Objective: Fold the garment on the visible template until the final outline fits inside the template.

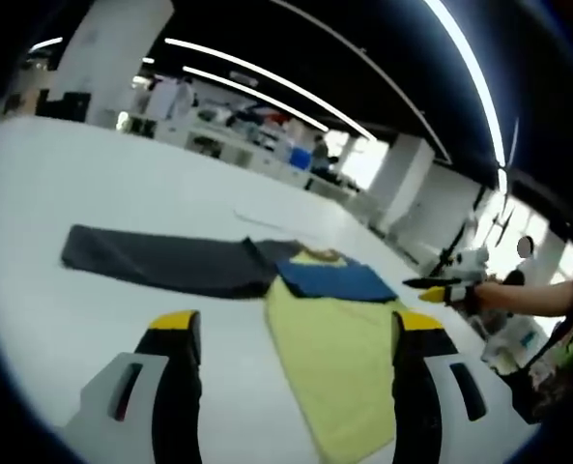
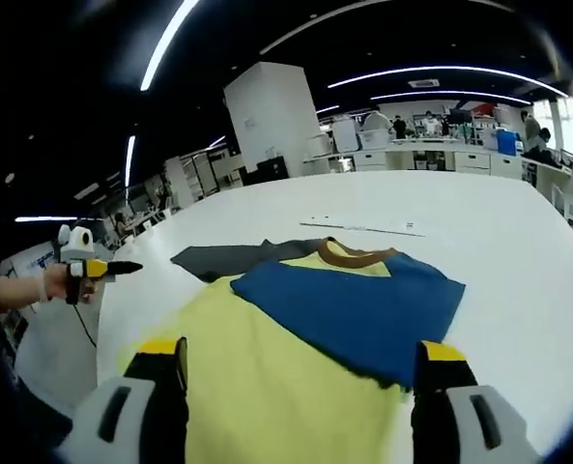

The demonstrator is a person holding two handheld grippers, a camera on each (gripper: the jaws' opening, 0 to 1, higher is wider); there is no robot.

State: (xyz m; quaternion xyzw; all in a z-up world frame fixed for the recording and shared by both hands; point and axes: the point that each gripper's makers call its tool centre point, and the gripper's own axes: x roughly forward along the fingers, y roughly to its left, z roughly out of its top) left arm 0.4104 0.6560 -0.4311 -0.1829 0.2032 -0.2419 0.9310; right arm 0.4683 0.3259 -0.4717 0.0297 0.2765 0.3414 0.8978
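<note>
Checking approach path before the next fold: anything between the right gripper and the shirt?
Nothing visible. In the right gripper view the right gripper, jaws apart, looks straight onto the yellow and blue shirt on the white table; the dark garment lies beyond it.

Large white table (image 2: 518, 261) in an open-plan workshop. Ceiling dark, crossed by long linear light strips (image 1: 257, 72) (image 2: 165, 43). A broad white square column (image 2: 272, 116) rises behind the table in the right gripper view; another white column (image 1: 117, 53) stands at upper left in the left gripper view. Far benches (image 2: 431, 155) carry cluttered equipment, too small to identify, with blue bins (image 1: 300, 157) among it. Bright windows (image 1: 368, 159) glow at the far wall.
</note>
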